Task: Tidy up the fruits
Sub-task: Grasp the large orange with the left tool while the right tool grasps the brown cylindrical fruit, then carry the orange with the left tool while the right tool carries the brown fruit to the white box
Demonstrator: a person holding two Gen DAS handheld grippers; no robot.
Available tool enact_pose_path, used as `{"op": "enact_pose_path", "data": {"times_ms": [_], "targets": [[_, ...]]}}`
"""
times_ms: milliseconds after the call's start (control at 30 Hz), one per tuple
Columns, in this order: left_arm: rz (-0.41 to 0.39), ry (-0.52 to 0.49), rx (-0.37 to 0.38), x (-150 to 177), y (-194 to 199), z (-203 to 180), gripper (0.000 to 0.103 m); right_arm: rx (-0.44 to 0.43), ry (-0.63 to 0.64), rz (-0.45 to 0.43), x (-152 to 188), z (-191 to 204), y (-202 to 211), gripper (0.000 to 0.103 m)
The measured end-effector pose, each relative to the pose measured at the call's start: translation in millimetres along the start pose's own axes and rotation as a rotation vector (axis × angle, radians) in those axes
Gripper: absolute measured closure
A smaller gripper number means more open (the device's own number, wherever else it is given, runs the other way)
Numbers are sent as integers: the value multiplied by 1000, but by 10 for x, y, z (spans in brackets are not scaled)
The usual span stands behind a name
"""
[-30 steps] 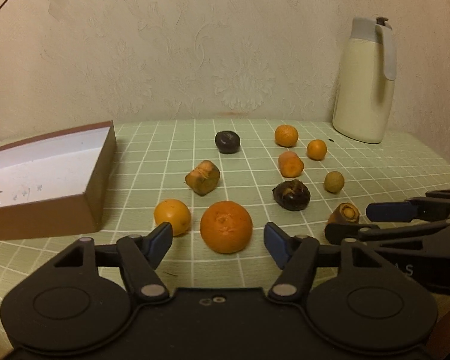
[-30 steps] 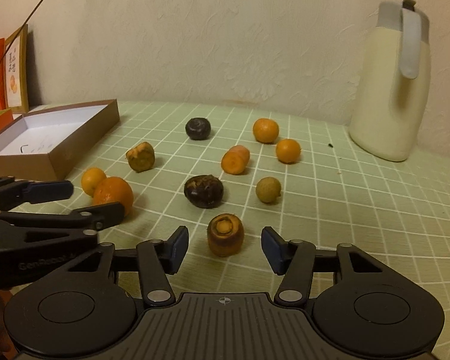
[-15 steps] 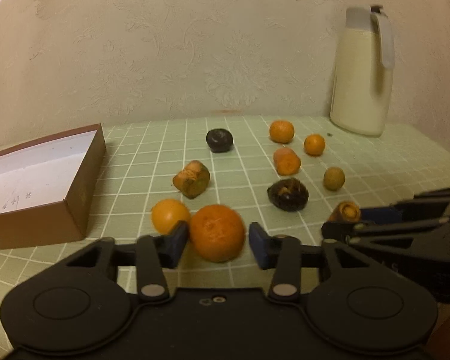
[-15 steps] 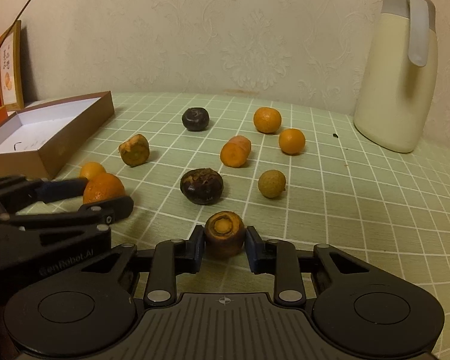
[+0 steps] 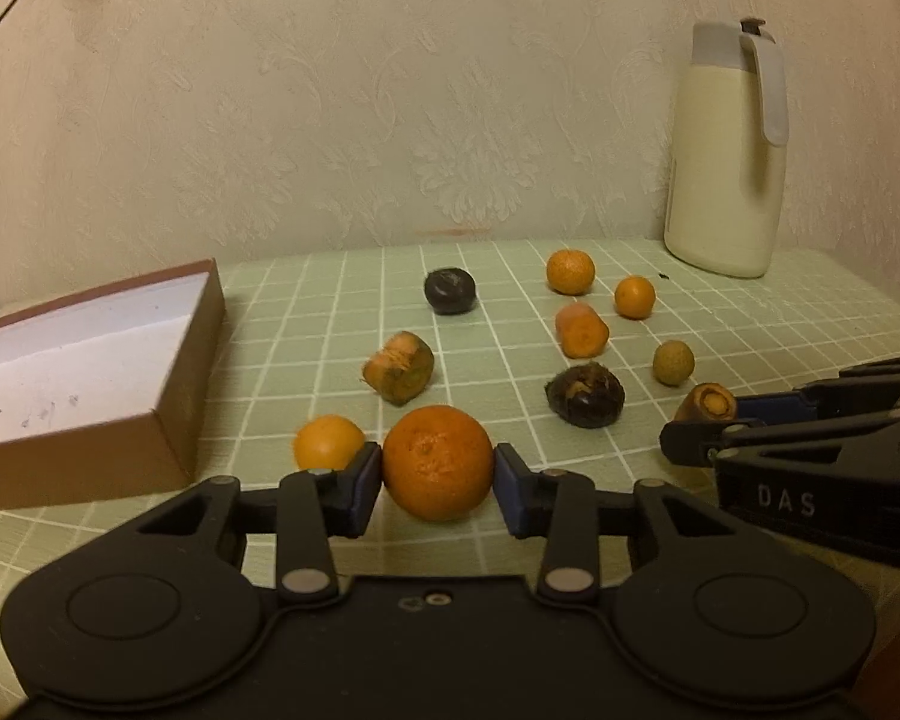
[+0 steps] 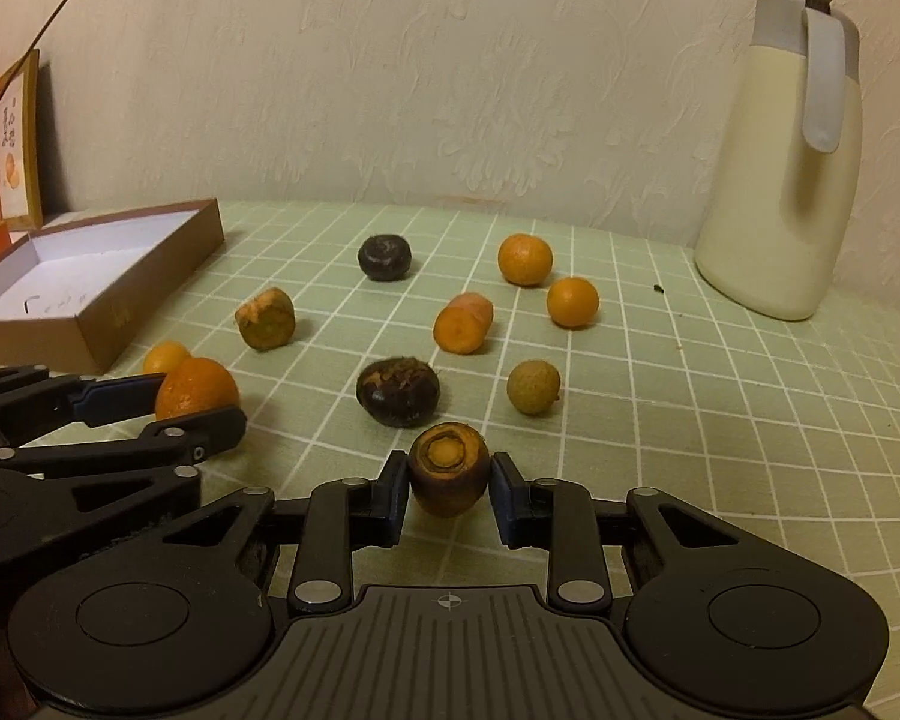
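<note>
My left gripper [image 5: 438, 483] is shut on a large orange [image 5: 438, 462], held just above the green checked cloth; it also shows in the right wrist view [image 6: 197, 389]. My right gripper [image 6: 448, 495] is shut on a brown carrot stub [image 6: 448, 468], seen from the left wrist view [image 5: 707, 403] too. A small orange [image 5: 328, 441] lies just left of the large one. More fruits lie beyond: a carrot chunk [image 5: 399, 367], a dark chestnut [image 6: 397, 391], a lychee [image 6: 533, 386], an orange carrot piece [image 6: 463, 323], two small oranges [image 6: 525, 258] and a dark round fruit [image 6: 384, 257].
An open brown box [image 5: 168, 372] with a white inside stands at the left; it also shows in the right wrist view [image 6: 150, 276]. A cream thermos jug [image 6: 792, 180] stands at the back right by the wall. Cards and an orange packet [image 6: 12, 144] stand behind the box.
Both grippers have closed: the left on the large orange, the right on the carrot stub. Both fruits now sit slightly raised between the fingers.
</note>
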State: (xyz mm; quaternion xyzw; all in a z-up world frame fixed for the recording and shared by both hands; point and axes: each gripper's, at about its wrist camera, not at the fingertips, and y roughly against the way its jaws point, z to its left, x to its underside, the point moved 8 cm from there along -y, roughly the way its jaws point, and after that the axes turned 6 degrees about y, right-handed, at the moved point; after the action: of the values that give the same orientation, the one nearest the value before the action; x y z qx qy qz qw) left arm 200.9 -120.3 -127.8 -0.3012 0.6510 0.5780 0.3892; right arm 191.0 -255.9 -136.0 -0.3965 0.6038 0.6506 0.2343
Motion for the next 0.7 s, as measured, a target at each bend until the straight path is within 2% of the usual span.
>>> {"op": "enact_pose_path", "data": {"times_ms": [200, 433, 700], "targets": [[-54, 22, -14, -186, 243, 165, 72, -19, 11, -53, -201, 118, 136, 74], [-117, 60, -51, -432, 566, 463, 72, -74, 51, -131, -488, 456, 316, 74], [-192, 109, -146, -732, 895, 1066, 72, -149, 122, -196, -822, 943, 397, 74]]}}
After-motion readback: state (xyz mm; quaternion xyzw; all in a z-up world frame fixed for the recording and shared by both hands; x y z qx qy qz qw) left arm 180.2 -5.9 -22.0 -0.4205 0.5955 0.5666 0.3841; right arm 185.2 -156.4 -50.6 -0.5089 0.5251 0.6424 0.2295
